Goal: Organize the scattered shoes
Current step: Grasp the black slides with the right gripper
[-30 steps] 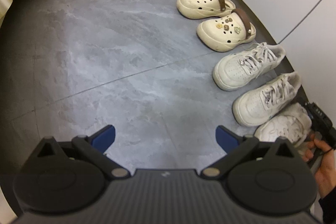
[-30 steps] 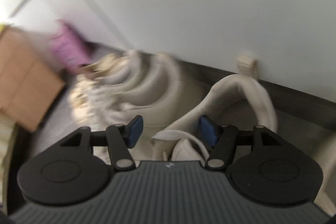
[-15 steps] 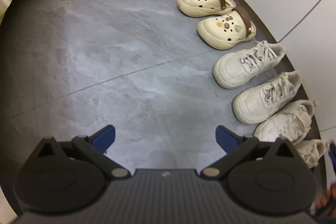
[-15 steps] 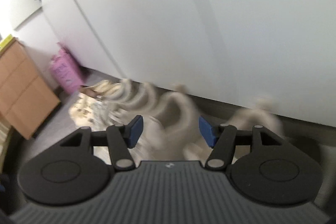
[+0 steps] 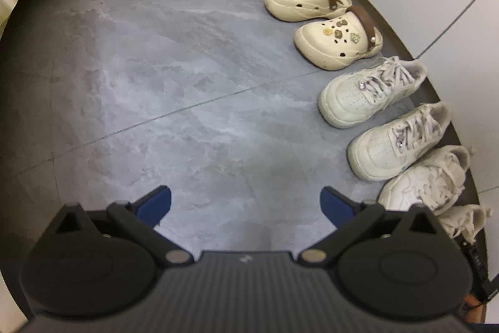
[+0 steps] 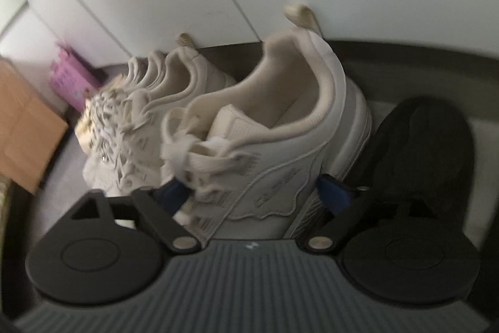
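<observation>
Six shoes stand in a row along the floor's wall edge: two clogs [image 5: 307,2], then four white sneakers, heels to the baseboard. The right gripper [image 6: 254,195] straddles the end sneaker [image 6: 274,139] with its pads spread to either flank — whether they press it I cannot tell. The left gripper [image 5: 244,203] hangs released over bare floor [image 5: 174,89]. The sneaker looks light, its padded collar and tongue soft, laces loose and apt to snag; the stiffer heel counter or sidewalls above the sole seem the surest hold. A second ago the right view showed blurred collars nearer the wall; now the sneaker sits sharp between the fingers, and the left view shows the row's fourth sneaker.
</observation>
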Demonstrator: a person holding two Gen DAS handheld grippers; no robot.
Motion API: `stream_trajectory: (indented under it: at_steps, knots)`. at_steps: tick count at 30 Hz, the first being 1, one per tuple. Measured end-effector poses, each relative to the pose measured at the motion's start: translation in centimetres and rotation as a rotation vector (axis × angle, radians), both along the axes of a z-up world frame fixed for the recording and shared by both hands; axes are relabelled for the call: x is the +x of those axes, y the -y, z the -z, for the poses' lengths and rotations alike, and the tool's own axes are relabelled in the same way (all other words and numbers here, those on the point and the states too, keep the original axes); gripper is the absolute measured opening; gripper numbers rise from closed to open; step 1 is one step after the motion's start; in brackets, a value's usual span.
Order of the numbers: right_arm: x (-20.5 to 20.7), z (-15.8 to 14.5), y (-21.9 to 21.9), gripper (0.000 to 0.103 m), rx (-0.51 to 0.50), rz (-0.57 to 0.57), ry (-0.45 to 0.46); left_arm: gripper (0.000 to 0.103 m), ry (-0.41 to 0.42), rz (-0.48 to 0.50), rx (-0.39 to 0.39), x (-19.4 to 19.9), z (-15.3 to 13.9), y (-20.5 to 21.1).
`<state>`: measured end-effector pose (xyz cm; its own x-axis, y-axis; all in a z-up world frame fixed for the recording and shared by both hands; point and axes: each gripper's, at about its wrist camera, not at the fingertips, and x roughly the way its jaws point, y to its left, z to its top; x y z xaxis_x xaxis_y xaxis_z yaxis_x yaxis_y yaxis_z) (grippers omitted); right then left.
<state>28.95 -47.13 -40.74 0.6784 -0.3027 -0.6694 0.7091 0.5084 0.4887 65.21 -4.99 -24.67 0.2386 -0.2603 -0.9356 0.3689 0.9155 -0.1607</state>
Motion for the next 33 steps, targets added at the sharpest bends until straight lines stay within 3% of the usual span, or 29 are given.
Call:
stream_trajectory:
  at_steps: [5,8,12,14,16,18,21,23,26,29,33]
  knots:
    - [1.5,-0.2,0.4,0.1,-0.025,-0.072,0.007,0.103,0.0,0.007,0.005,0.0,0.1,0.0]
    - [2.4,-0.6,0.7,0.1,-0.01,-0.038,0.037,0.103,0.0,0.011,0.009,0.0,0.1,0.0]
    - [3.7,-1.1,0.6,0.099,-0.036,-0.13,0.034,0.103,0.0,0.017,0.013,0.0,0.1,0.0]
    - [2.9,-2.5,0.4,0.096,-0.059,-0.202,0.007,0.103,0.0,0.02,0.015,0.0,0.2,0.0]
    - [0.1,-4.5,0.2,0.096,-0.108,-0.19,0.004,0.103,0.0,0.023,0.017,0.0,0.2,0.0]
    - [-3.4,-6.0,0.1,0.096,-0.119,-0.118,-0.021,0.103,0.001,0.015,0.021,-0.1,0.4,-0.1]
    - [-11.5,-7.5,0.2,0.097,-0.107,0.068,-0.133,0.103,-0.009,0.017,0.018,-0.2,0.7,0.0]
    - [-16.3,-7.5,0.3,0.097,-0.078,0.193,-0.184,0.103,-0.004,0.04,0.017,-0.4,0.6,0.3]
    - [-21.1,-5.7,0.1,0.097,0.036,0.379,-0.179,0.103,0.022,0.065,0.025,-0.8,-0.3,0.9]
    - [-23.7,-3.2,-1.2,0.097,0.196,0.437,-0.093,0.103,0.05,0.082,0.037,-1.1,-1.8,1.5]
    - [-21.6,-1.0,-2.3,0.098,0.225,0.365,-0.058,0.103,0.062,0.106,0.046,-1.9,-2.5,1.9]
